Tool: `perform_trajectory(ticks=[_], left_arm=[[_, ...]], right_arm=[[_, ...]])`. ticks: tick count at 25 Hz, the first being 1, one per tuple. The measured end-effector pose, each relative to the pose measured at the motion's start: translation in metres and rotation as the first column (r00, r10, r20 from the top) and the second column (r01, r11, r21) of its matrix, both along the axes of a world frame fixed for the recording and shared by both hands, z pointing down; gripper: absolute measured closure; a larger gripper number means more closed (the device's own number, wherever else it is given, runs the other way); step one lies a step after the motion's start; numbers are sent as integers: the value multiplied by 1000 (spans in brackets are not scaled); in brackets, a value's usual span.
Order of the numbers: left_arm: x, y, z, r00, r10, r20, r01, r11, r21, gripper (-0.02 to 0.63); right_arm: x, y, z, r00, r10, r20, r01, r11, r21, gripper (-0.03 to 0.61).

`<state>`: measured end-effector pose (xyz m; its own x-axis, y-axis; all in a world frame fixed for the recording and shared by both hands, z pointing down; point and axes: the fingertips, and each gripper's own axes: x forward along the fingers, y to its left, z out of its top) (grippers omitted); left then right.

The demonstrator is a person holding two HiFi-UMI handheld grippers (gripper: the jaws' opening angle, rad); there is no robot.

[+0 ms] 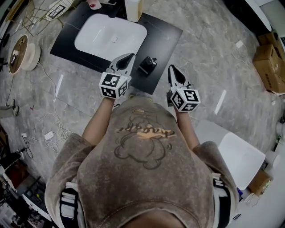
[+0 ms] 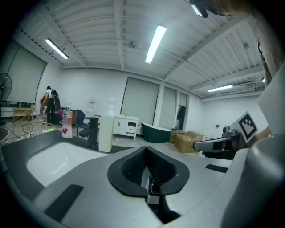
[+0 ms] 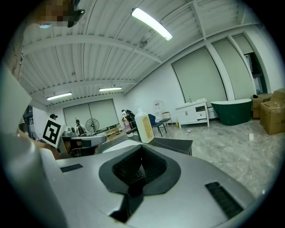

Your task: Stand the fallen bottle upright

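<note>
A tall cream bottle (image 1: 133,10) stands upright on the black counter (image 1: 167,33) behind the white sink basin (image 1: 110,35); it also shows as the bottle (image 2: 106,129) in the left gripper view and the bottle (image 3: 144,128) in the right gripper view. No bottle lies fallen in any view. My left gripper (image 1: 129,57) hovers at the counter's near edge, shut and holding nothing (image 2: 146,153). My right gripper (image 1: 171,69) hangs just off the counter's right side, its jaws together and empty (image 3: 140,153). Both are well short of the bottle.
A black faucet (image 1: 148,65) sits on the counter between the grippers. A small pink-and-white bottle (image 2: 67,124) stands at the back left. Cardboard boxes (image 1: 269,62) lie to the right, a cable spool (image 1: 20,53) and cables to the left, a white stool (image 1: 242,160) behind right.
</note>
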<state>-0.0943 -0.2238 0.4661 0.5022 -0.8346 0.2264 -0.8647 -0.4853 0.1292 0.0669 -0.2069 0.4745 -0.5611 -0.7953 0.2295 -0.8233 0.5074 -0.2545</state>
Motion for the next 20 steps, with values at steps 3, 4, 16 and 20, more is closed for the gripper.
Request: perform_trajectory(ticks=[3, 4, 16, 20], left_arm=[[-1, 4, 9, 1000, -12, -2, 12, 1000, -6, 595], [-2, 5, 10, 1000, -15, -5, 15, 1000, -7, 595], [2, 1, 6, 997, -32, -72, 31, 999, -15, 595], [3, 2, 5, 997, -33, -75, 32, 999, -18, 595]], right_arm=[[1, 0, 4, 1000, 6, -4, -6, 1000, -6, 583], [1, 1, 5, 1000, 7, -5, -7, 1000, -8, 583], [-5, 2, 8, 1000, -7, -10, 7, 1000, 0, 583], [-6, 2, 7, 1000, -12, -7, 12, 1000, 0, 583]])
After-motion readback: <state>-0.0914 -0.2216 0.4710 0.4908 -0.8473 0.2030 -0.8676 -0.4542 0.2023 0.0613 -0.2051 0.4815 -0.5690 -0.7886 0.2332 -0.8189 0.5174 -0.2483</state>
